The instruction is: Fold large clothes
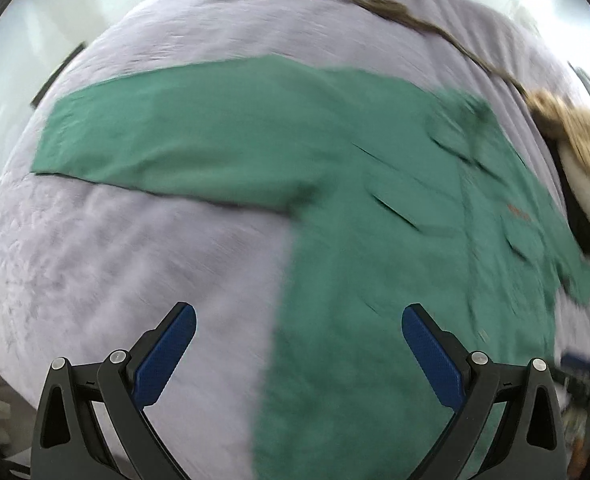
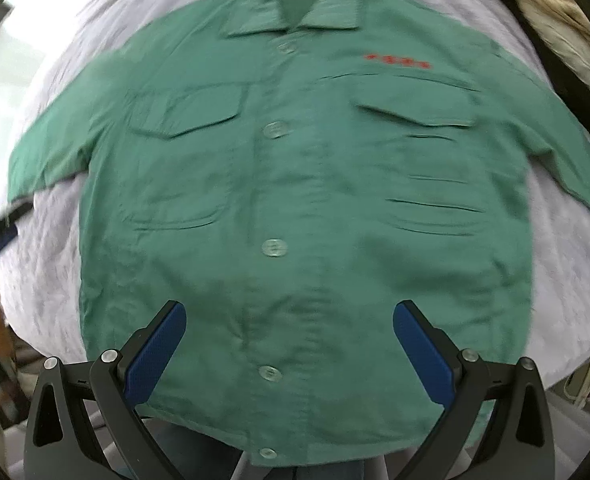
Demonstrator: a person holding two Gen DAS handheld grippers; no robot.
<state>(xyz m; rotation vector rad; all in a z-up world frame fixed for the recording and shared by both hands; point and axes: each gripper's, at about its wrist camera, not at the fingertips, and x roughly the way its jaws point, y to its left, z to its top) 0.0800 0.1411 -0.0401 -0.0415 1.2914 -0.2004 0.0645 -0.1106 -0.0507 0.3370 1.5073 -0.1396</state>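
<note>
Lavender bedspread (image 1: 135,260), pale walls (image 1: 27,40)

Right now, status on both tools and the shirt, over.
Left tool open, empty. Right tool open, empty, above the hem. Green shirt flat, face up, buttoned, sleeves spread, unfolded. Tan garment at the bed's far edge, off the shirt.

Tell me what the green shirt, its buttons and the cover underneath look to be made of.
Green shirt: matte woven cloth, probably cotton or a blend; it creases sharply and shows no sheen.
Buttons: pale, slightly glossy discs, likely plastic.
Cover: lilac fabric with a soft, faintly textured surface, perhaps quilted or crinkled; blur leaves the weave unclear.
</note>
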